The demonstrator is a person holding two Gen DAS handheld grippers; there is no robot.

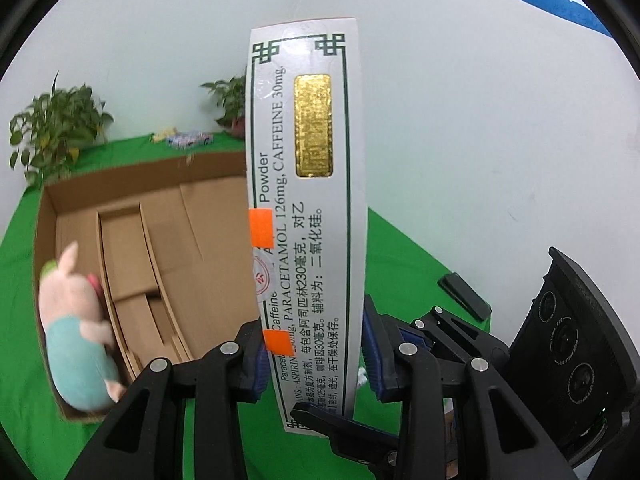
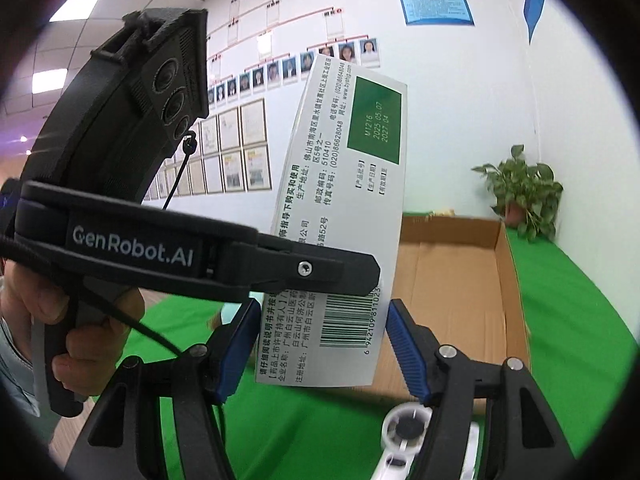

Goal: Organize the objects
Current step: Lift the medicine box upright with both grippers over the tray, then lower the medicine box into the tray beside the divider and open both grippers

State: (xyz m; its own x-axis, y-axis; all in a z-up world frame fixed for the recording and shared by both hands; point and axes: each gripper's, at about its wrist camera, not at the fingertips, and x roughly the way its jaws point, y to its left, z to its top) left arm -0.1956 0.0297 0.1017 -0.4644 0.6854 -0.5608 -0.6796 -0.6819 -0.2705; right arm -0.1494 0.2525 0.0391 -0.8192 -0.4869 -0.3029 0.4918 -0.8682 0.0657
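Both grippers have hold of the same white medicine box (image 1: 308,216), which stands nearly upright in the air between them, well above the green cloth (image 1: 404,264).

In the left wrist view the left gripper (image 1: 316,354) has its blue pads pressed on the box's lower end from both sides, the printed narrow face with its gold label turned to the camera. The other handheld unit shows at about four o'clock, black, with three round lenses.

In the right wrist view the right gripper (image 2: 320,346) straddles the box (image 2: 344,208) near the barcode. The left-hand pad looks to be touching the carton; the pad at the right edge sits so close that I can't quite say whether it is pressing or just beside it. A hand (image 2: 52,312) wraps the black handle of the left unit at eight o'clock.

The open cardboard box (image 1: 120,240) lies on the cloth behind and below, at nine o'clock from the left camera, with inner dividers. A pink plush pig (image 1: 80,332) in teal clothing sits at its near corner. Potted plants (image 1: 56,128) stand along the white wall behind, and a white round-ended object (image 2: 404,432), blurred, lies at six o'clock under the right gripper.
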